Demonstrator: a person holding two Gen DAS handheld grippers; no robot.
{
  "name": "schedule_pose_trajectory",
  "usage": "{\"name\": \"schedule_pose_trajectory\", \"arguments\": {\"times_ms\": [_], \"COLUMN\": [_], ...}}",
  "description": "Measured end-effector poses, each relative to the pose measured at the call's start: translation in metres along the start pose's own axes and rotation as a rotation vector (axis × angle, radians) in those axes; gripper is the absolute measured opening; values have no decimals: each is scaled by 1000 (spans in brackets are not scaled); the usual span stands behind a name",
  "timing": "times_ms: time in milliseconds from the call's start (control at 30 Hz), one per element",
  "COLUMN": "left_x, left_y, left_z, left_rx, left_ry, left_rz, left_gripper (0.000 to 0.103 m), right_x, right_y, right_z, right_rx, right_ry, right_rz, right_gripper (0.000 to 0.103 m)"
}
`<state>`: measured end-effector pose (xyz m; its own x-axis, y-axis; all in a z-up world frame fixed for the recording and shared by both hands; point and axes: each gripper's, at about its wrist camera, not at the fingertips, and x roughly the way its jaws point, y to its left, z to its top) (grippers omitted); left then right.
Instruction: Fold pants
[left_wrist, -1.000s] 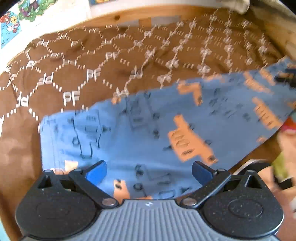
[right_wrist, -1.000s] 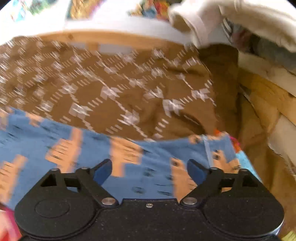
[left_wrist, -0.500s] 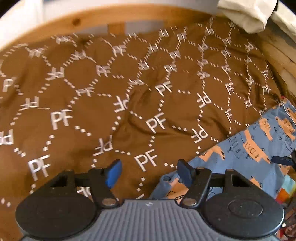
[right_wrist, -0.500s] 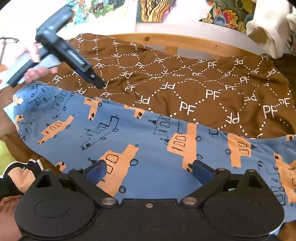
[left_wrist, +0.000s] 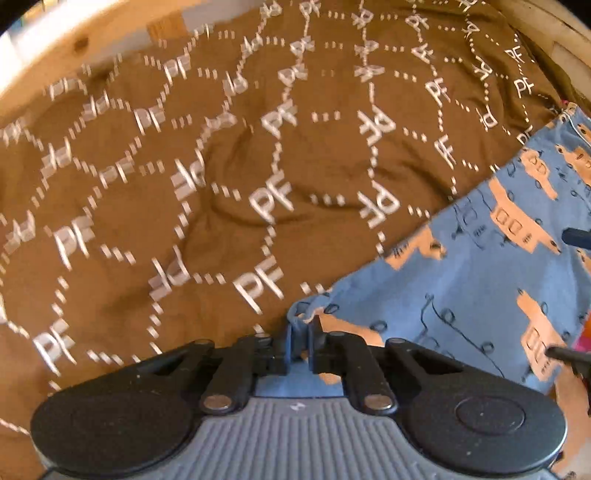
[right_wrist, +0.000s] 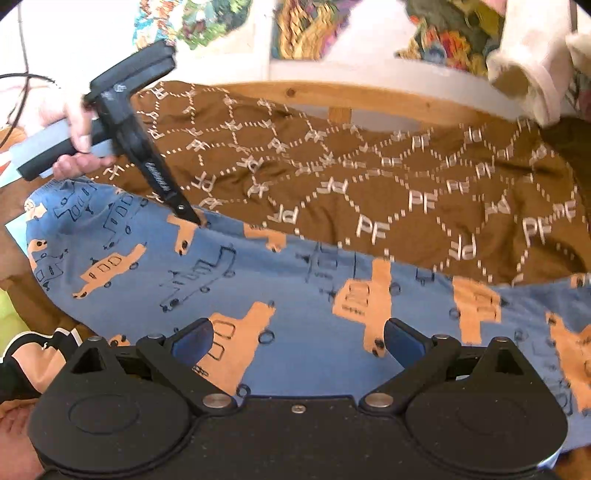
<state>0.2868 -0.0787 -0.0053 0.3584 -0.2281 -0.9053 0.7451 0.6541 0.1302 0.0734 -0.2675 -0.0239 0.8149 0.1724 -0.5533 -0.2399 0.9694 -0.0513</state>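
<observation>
The blue pants (right_wrist: 258, 280) with orange and outlined vehicle prints lie flat across the brown bedspread (right_wrist: 369, 184). In the left wrist view the pants (left_wrist: 461, 280) fill the right side. My left gripper (left_wrist: 299, 343) is shut on the far edge of the pants; it also shows in the right wrist view (right_wrist: 195, 219), its tips pinching that edge. My right gripper (right_wrist: 295, 339) is open, its jaws wide apart just above the near part of the pants. Its fingertips (left_wrist: 574, 236) show at the right edge of the left wrist view.
The brown bedspread (left_wrist: 221, 184) with white "PF" lettering covers the bed. A wooden bed frame (right_wrist: 369, 96) runs along the far side. A white garment (right_wrist: 532, 62) hangs at the back right. A black and orange item (right_wrist: 33, 362) lies at the near left.
My left gripper moved off the pants to their far edge, then closed on it. My right gripper swung left along the pants and stayed open.
</observation>
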Motion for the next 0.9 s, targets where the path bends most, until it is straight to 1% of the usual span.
{"name": "schedule_pose_trajectory", "arguments": {"times_ms": [33,100,133,200,233,300,367,400,433,467,500,567,633,667,700,733,767,800,867,900], "left_x": [-4,-7,-5,4,10,19,18,15,9,4,-3,-11,-6,2,14,23,25,24,20,14], "left_y": [-3,-4,-3,-2,-5,-6,-8,-10,-12,-13,-15,-22,-31,-36,-39,-39,-35,-33,-30,-35], "left_z": [3,8,10,12,11,8,3,1,-2,-5,-8,-16,-23,-25,-26,-28,-30,-31,-29,-27], "left_rx": [23,53,55,49,60,71,57,52,27,-3,-38,-67,-75,-64,-57,-67,-97,-138,-201,-207], "left_ry": [-19,-41,-41,-44,-48,-66,-89,-101,-113,-126,-160,-213,-208,-188,-155,-138,-152,-158,-153,-167], "left_rz": [25,63,73,79,92,110,127,141,164,190,201,171,170,199,242,263,273,292,305,327], "left_gripper": [8,8,8,8,8,8,13,21,46,58,69,70,73,73,75,82,87,96,97,95], "right_x": [0,4,9,17,18,15,8,4,2,1,2,9,17,19,21,19,14,6,-14,-32], "right_y": [3,7,8,5,1,-4,-11,-16,-22,-29,-38,-57,-79,-89,-99,-111,-119,-128,-138,-142], "right_z": [0,-1,-2,-7,-7,-5,-1,4,8,12,15,16,14,12,10,8,6,7,11,13], "right_rx": [-22,-50,-57,-34,-17,15,42,55,71,95,127,192,272,305,338,378,414,456,506,531], "right_ry": [-3,26,59,105,108,86,45,19,2,-9,-12,9,47,62,69,59,43,24,-14,-43], "right_rz": [2,4,4,16,24,33,37,25,7,-8,-18,-38,-78,-105,-143,-180,-200,-229,-256,-263], "right_gripper": [98,98,96,96,96,96,96,96,98,99,99,99,99,98,98,98,98,98,99,99]}}
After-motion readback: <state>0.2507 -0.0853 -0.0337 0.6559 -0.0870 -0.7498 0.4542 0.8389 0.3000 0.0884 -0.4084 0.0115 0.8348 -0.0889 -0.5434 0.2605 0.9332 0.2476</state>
